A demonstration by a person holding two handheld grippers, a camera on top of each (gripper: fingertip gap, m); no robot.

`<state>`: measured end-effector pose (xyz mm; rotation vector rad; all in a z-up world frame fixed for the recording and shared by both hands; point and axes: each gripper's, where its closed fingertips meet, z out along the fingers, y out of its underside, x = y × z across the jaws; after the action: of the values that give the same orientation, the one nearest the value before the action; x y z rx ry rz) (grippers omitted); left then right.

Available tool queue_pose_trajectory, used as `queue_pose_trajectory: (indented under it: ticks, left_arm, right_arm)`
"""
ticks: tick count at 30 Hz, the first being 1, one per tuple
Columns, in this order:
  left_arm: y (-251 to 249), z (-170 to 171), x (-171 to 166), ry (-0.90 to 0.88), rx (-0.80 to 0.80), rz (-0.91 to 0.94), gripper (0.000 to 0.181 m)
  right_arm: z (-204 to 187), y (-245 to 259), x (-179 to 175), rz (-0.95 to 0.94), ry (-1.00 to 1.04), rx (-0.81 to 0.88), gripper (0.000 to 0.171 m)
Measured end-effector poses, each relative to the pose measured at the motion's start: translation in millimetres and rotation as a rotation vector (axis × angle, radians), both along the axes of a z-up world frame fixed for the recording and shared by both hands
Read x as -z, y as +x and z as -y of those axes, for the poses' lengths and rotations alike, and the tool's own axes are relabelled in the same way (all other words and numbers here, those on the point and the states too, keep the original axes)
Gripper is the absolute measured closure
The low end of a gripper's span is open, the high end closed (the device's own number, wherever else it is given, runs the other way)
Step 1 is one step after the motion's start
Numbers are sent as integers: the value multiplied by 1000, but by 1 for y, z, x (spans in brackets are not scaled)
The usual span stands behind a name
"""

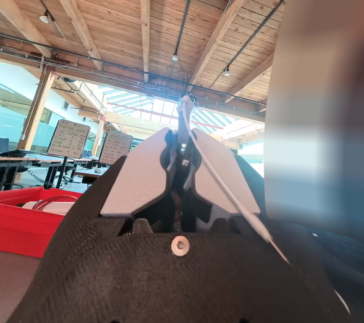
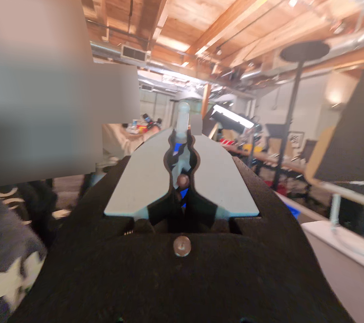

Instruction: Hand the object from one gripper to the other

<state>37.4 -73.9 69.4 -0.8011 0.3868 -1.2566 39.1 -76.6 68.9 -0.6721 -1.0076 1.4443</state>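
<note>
1. Red bin (image 1: 29,220): near left in the left view; contents unclear.
2. Left gripper (image 1: 182,136): clenched on the object (image 1: 182,116).
3. Right gripper (image 2: 182,136): clenched on the white object (image 2: 182,118).
4. Progress: seemingly mid-handover, if both hold one object; one release remains.

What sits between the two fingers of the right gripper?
A pale, round-tipped rod, clamped by the right gripper's fingers and sticking out past their tips. The right wrist view shows it.
</note>
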Motion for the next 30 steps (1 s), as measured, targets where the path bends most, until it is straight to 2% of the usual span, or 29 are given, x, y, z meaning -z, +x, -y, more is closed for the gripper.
queue_pose_trajectory:
  ticks: [3,7,10,14,17,21,23,26,30]
  left_arm:
    - [3,-5,4,-34,22,-5,161]
    - [4,-8,6,-55,31,-5,159]
    - [3,-6,4,-45,24,-6,158]
    - [4,0,0,-29,37,-11,154]
    - [2,3,-2,-16,22,-10,155]
    - [3,4,-1,-3,24,-17,169]
    - [2,3,-1,-3,22,-23,169]
    - [0,6,-3,19,35,-7,169]
    - [-1,9,-5,48,23,-15,169]
  right_arm:
    - [-7,10,-9,-102,169,225,160]
    - [-10,22,-17,-210,538,660,159]
    - [-1,20,-14,-221,768,822,159]
    - [5,5,0,-160,815,769,160]
    - [4,-1,5,-133,887,810,160]
    - [5,-6,11,-113,966,867,159]
    - [3,-7,12,-107,955,873,159]
    - [5,-6,10,-92,737,675,156]
    - [7,-3,5,-18,235,202,147]
